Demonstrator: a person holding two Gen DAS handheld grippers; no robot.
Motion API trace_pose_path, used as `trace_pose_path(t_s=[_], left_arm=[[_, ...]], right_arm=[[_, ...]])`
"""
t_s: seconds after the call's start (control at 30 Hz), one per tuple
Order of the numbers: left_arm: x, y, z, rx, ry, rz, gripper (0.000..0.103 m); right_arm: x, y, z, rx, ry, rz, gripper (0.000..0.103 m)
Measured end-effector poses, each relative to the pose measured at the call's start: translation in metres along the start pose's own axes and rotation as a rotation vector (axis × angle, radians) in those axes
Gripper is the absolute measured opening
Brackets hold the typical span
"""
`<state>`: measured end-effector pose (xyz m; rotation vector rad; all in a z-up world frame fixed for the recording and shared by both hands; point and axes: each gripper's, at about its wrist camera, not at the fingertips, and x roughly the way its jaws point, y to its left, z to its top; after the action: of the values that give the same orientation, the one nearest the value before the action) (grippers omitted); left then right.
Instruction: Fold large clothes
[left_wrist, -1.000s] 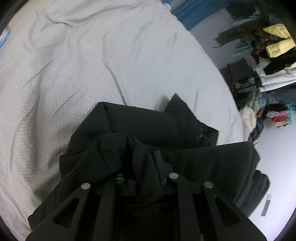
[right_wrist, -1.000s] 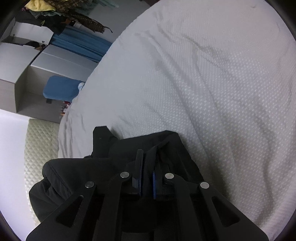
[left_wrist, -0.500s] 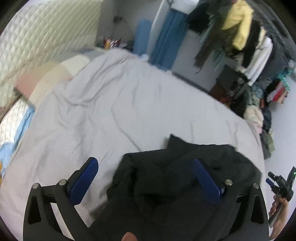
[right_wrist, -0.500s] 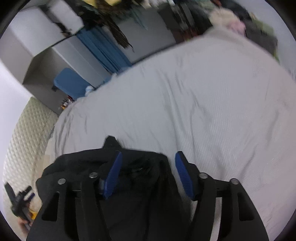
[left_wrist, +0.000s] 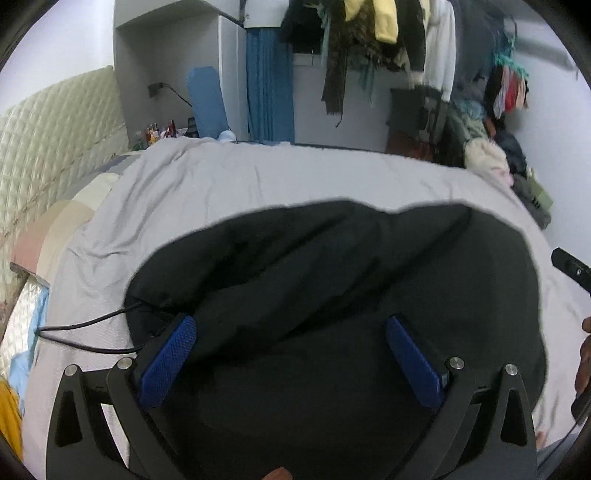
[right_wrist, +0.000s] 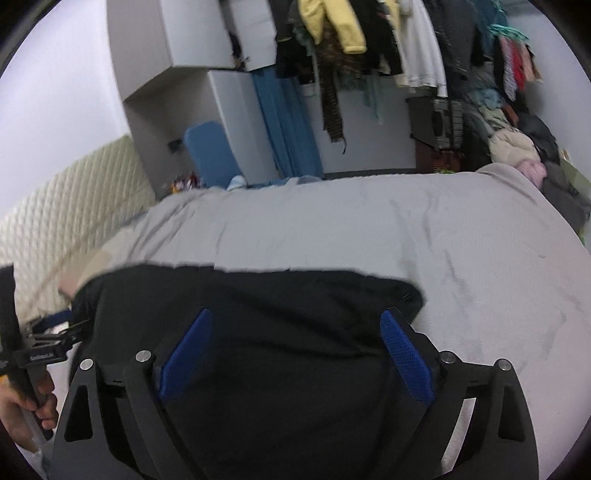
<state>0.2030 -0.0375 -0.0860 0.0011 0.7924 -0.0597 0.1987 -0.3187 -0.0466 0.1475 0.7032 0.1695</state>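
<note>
Setting: home bedroom. Evidence: bed (left_wrist: 258, 184) with grey cover, taking up most of both views; quilted cream headboard (left_wrist: 48, 140) at its left; pillows (left_wrist: 55, 229) beside the headboard; hanging clothes (right_wrist: 369, 48) crowded along the far wall; heap of clothes (right_wrist: 524, 151) at the right corner of the bed; blue curtain (left_wrist: 269, 88) beside a grey cabinet (right_wrist: 207, 37); small bottles (left_wrist: 159, 131) near the headboard.
</note>
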Motion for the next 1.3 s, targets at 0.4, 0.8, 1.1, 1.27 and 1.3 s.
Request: trace_pose_path(t_s=[0.4,0.8,1.1,1.27,1.3], left_arm=[[0.069,-0.001,0.012,-0.031,0.005,0.055,0.103],[0.137,-0.005,0.035,-0.06,0.062,0.07,0.103],[0.161,-0.007,0.037,-0.087,0.058,0.076,0.103],[0.154,-0.01,0.036,-0.075,0.06,0.082,0.103],[0.15,-0.007,0.036,-0.08,0.059,0.072,0.103]], right_arm=[[0.061,0.003,-0.012,-0.05,0.026,-0.024,0.099],[0.118,-0.005,-0.005,-0.024,0.029,-0.017,0.103],[0.137,-0.001,-0.003,-0.04,0.018,-0.047,0.103],[0.134,-0.009,-0.002,-0.015,0.051,0.025,0.103],[0.132,-0.01,-0.002,-0.014,0.055,0.04,0.103]])
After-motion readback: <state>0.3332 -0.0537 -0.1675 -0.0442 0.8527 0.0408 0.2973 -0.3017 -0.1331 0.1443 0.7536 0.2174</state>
